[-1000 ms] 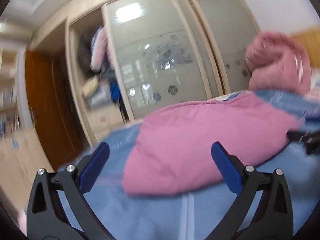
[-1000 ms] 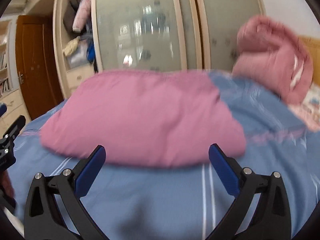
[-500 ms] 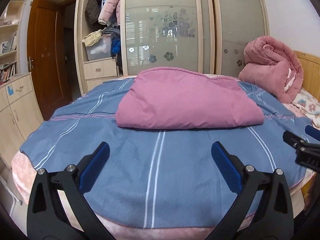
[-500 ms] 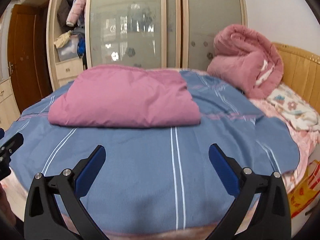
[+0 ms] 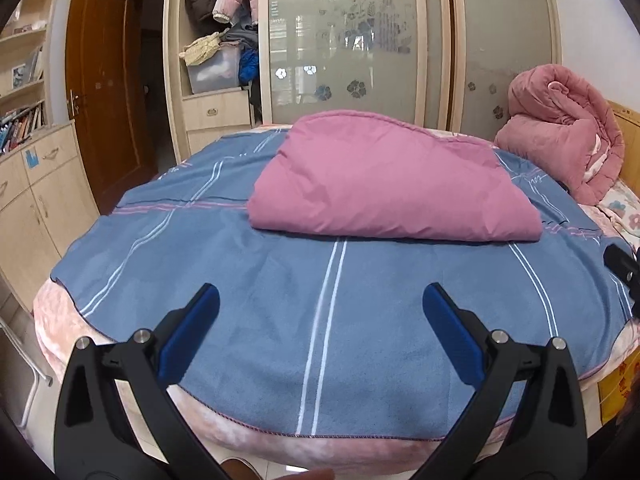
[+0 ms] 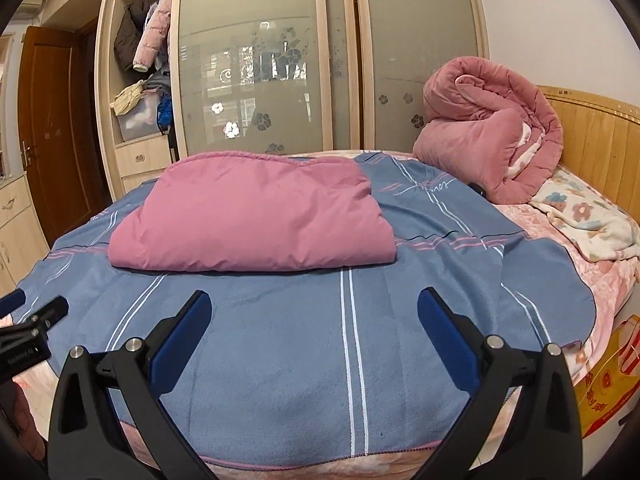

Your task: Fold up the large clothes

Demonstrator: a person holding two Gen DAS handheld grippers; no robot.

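A folded pink padded garment (image 5: 384, 184) lies on the blue striped bedspread (image 5: 320, 300), towards the far side of the bed; it also shows in the right wrist view (image 6: 256, 216). My left gripper (image 5: 320, 320) is open and empty, held back over the near edge of the bed, well short of the garment. My right gripper (image 6: 314, 320) is open and empty too, also over the near edge. Each gripper's tip shows at the edge of the other's view.
A rolled pink quilt (image 6: 492, 136) sits at the wooden headboard (image 6: 596, 136) on the right, with a floral cloth (image 6: 588, 216) beside it. A wardrobe with sliding glass doors (image 5: 352, 40) stands behind the bed. A brown door (image 5: 104, 84) and cabinets (image 5: 36, 200) are on the left.
Both grippers have pulled back from close above the pink garment to the near edge of the bed. The garment stays folded on the bedspread. Both grippers stay open.
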